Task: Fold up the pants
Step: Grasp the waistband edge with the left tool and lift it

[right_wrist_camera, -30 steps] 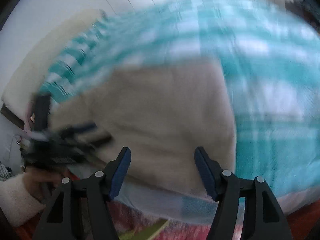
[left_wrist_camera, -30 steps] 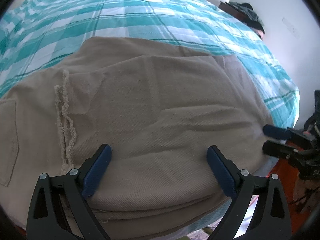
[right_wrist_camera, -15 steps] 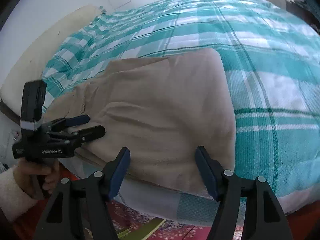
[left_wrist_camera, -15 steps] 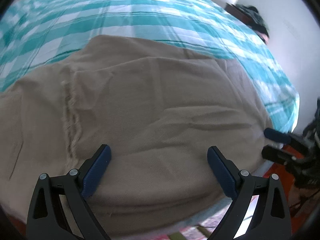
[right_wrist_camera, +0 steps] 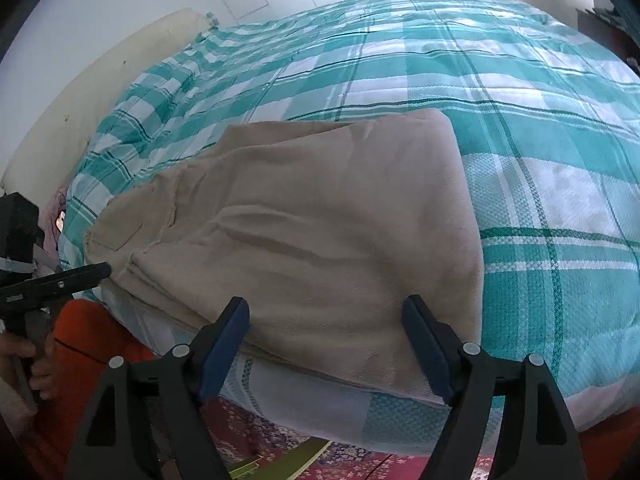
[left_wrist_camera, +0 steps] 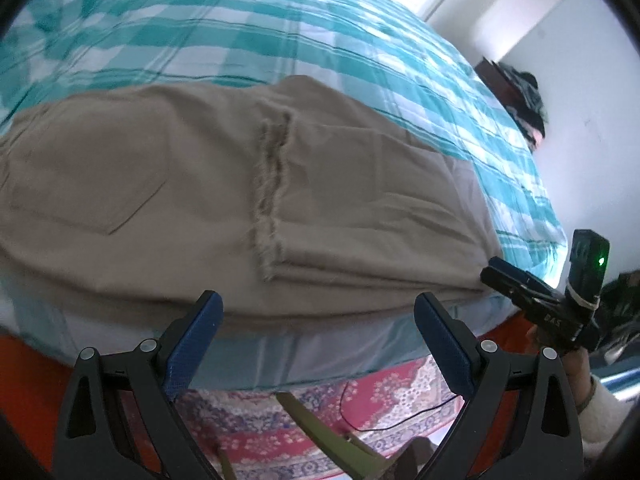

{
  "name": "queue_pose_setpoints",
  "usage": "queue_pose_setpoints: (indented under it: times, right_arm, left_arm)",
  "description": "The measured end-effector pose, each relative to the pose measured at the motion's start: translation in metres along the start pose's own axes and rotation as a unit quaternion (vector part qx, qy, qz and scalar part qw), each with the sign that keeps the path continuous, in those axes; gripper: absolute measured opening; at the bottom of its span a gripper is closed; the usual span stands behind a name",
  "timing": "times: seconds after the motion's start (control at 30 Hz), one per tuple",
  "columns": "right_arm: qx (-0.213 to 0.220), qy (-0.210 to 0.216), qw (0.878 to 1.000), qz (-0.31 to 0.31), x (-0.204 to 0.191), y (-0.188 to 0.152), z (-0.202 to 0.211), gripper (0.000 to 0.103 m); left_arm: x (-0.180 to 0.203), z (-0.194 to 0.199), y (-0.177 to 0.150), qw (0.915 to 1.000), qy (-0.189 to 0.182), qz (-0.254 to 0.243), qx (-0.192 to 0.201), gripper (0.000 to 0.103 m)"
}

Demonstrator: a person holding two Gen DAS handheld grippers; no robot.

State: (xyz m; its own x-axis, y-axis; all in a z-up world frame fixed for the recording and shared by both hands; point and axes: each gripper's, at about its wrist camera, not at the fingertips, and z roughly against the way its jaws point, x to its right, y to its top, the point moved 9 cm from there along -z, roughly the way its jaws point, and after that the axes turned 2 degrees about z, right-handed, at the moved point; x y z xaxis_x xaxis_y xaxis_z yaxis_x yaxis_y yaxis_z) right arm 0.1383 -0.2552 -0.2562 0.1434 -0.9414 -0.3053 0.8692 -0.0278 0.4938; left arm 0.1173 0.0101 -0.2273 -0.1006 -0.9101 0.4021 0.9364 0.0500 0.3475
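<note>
The pants (left_wrist_camera: 192,184), beige and folded into a flat stack, lie on the bed (left_wrist_camera: 248,36) along its near edge, on a teal and white checked cover. A frayed hem runs across the top layer near the middle, and a back pocket shows on the part to the left of it in the left wrist view. In the right wrist view the fold's right end sits square against the checked cover, with mild creases across the top.

The left gripper (left_wrist_camera: 316,320) hangs off the bed's edge with its jaws wide apart and nothing between them; its blue pads are clear of the cloth. The right gripper (right_wrist_camera: 324,336) hovers at the near edge of the pants, its jaws having just been opening, now well apart with only air between them, the cloth lying beyond the pads. Each gripper shows at the side of the other's view, held in a hand (left_wrist_camera: 576,364). Below the bed lies a patterned red rug (left_wrist_camera: 304,412).
</note>
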Motion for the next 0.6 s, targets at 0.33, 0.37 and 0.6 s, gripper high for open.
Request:
queue_pose_setpoints:
  times: [0.33, 0.37, 0.6]
  right_arm:
    - [0.004, 0.014, 1.0, -0.018, 0.004, 0.002, 0.0, 0.079]
    - [0.004, 0.014, 1.0, -0.019, 0.004, 0.002, 0.0, 0.079]
    - [0.006, 0.019, 1.0, -0.024, 0.003, 0.002, 0.002, 0.079]
  left_arm:
    - [-0.024, 0.034, 0.013, 0.9979, -0.024, 0.052, 0.031, 0.097]
    - [-0.033, 0.043, 0.017, 0.9966, -0.029, 0.065, 0.04, 0.097]
    - [-0.161, 0.133, 0.042, 0.947, -0.079, 0.269, 0.157, 0.089]
